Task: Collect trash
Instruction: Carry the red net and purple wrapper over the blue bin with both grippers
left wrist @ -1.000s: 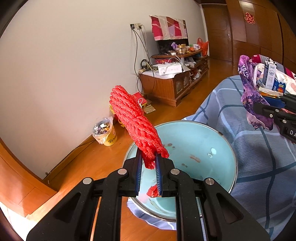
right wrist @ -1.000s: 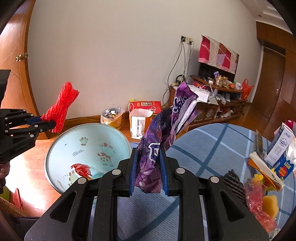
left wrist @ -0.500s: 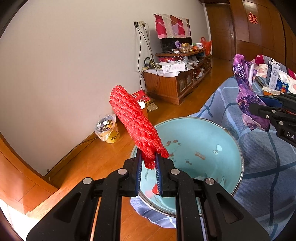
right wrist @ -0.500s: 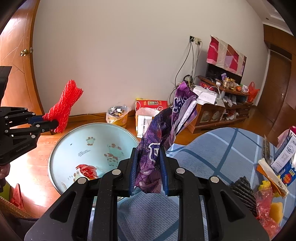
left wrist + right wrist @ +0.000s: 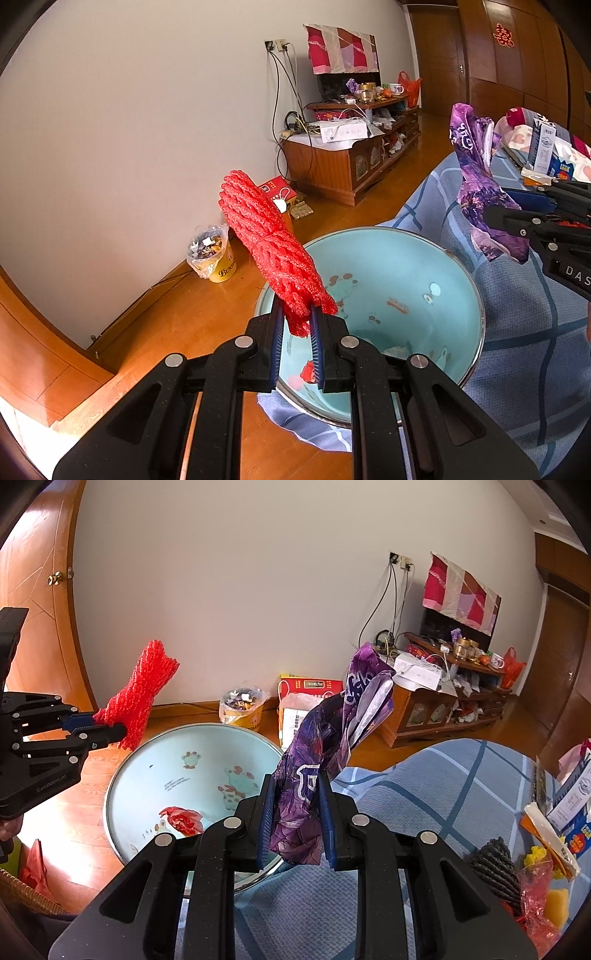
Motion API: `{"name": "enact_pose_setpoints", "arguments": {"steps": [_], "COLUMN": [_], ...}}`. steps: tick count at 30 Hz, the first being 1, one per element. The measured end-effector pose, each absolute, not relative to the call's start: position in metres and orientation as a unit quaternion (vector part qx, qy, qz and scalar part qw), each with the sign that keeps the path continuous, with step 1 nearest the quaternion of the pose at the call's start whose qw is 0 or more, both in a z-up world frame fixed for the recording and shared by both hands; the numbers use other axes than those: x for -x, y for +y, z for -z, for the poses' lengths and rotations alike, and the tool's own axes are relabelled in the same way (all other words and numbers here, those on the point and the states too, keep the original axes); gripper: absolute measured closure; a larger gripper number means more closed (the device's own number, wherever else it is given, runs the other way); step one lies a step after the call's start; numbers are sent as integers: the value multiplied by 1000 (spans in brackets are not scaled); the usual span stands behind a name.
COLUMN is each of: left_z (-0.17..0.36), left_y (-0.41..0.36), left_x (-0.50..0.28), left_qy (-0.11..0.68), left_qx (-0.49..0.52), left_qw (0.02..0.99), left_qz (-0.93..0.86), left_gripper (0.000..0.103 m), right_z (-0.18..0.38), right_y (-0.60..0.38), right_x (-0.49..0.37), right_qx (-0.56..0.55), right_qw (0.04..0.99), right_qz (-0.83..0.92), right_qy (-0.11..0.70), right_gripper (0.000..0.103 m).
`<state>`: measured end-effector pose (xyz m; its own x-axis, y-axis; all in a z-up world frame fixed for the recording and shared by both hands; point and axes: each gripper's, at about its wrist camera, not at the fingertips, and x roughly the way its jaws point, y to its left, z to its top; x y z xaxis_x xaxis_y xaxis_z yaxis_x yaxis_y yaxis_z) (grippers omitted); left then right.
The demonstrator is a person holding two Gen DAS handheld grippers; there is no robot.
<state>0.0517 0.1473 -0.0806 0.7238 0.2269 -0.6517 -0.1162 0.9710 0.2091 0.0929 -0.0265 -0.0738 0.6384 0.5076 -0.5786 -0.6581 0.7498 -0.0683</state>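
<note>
My left gripper is shut on a red foam net sleeve and holds it upright above the near left rim of a light-blue enamel basin. My right gripper is shut on a crumpled purple wrapper, held above the basin's right rim. The basin sits at the edge of the blue checked tablecloth and holds a red scrap. The left gripper with the net sleeve shows at the left of the right wrist view; the wrapper shows at the right of the left wrist view.
More trash lies on the tablecloth at the right: a black foam net, red and yellow wrappers, cartons. On the wooden floor stand a lined yellow bucket, a red box and a TV cabinet.
Both grippers have kept their hold and moved slightly closer over the basin; the basin looms larger in both views.
</note>
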Motion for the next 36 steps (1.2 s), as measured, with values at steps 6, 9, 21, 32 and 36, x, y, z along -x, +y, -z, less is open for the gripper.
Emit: {"name": "enact_pose_setpoints", "arguments": {"steps": [6, 9, 21, 32, 36], "left_z": [81, 81, 82, 82, 84], "left_y": [147, 147, 145, 144, 143], "left_x": [-51, -51, -50, -51, -51], "left_qy": [360, 360, 363, 365, 369], "left_qx": [-77, -76, -77, -77, -77], "left_qw": [925, 925, 925, 924, 924], "left_qz": [-92, -92, -86, -79, -67], "left_gripper": [90, 90, 89, 89, 85], "right_z": [74, 73, 73, 73, 74], "right_y": [-26, -26, -25, -25, -23], "right_x": [-93, -93, -91, -90, -89], "right_qx": [138, 138, 140, 143, 146], "right_qw": [895, 894, 892, 889, 885], "right_qz": [-326, -326, -331, -338, -346], "right_qy": [273, 273, 274, 275, 276], "right_gripper": [79, 79, 79, 79, 78]}}
